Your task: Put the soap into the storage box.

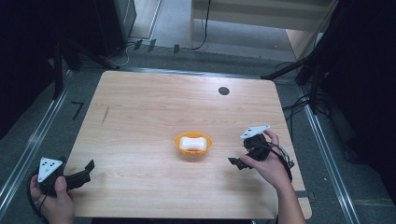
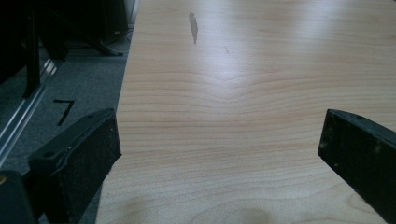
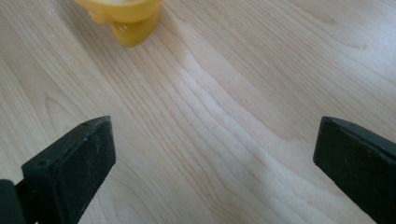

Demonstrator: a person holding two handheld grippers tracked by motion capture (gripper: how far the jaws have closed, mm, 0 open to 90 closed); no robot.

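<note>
Wood table [image 1: 140, 121]: orange bowl [image 1: 178, 142] with white soap [image 1: 193, 143] mid-table. Right gripper [image 1: 236, 162] near bowl, jaws spread, empty. Left gripper [image 1: 88, 170] at near-left edge, jaws spread, empty.

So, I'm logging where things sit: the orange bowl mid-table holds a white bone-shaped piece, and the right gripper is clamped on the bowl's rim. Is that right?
Not quite. The orange bowl does hold the white bone-shaped piece, but the right gripper isn't clamped on the rim. In the high view it sits apart from the bowl, and the right gripper view shows its fingers spread wide over bare table.
</note>
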